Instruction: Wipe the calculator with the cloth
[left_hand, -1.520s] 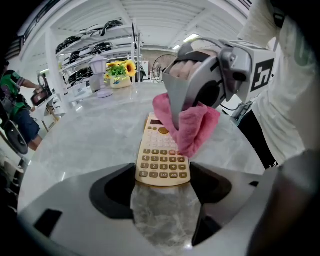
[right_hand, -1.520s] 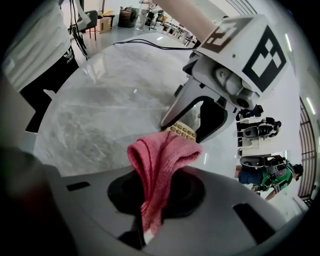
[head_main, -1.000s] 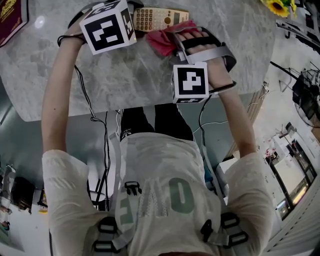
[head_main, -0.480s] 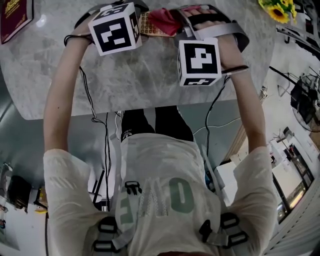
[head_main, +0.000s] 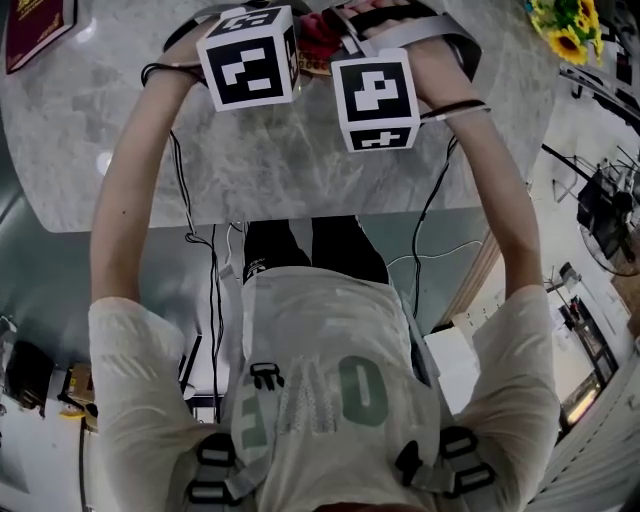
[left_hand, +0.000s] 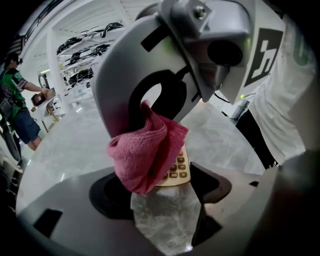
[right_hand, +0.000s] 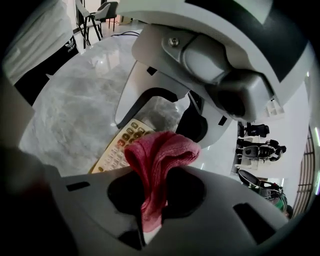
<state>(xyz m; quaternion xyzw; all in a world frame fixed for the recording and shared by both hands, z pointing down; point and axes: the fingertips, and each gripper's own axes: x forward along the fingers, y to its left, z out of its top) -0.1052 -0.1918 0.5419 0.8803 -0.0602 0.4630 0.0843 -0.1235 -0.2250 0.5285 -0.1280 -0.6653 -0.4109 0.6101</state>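
A beige calculator (left_hand: 176, 167) lies on the grey marble table (head_main: 120, 130). Its near end sits between the jaws of my left gripper (left_hand: 167, 187). The right jaw touches its edge, while the cloth hides the other edge. My right gripper (right_hand: 150, 220) is shut on a red cloth (right_hand: 160, 150), which bunches out past the jaws and rests on the calculator (right_hand: 119, 145). In the head view the two marker cubes (head_main: 247, 57) stand side by side. There the cloth (head_main: 318, 35) shows between them and the calculator is almost wholly hidden.
A dark red book (head_main: 35, 25) lies at the table's far left corner and sunflowers (head_main: 560, 25) stand at the far right. The table's front edge (head_main: 300, 222) runs just in front of the person's body. A person (left_hand: 20, 110) stands far off.
My right gripper has slid left along the calculator with the cloth and now sits close beside the left gripper. The left gripper has kept its place on the calculator.
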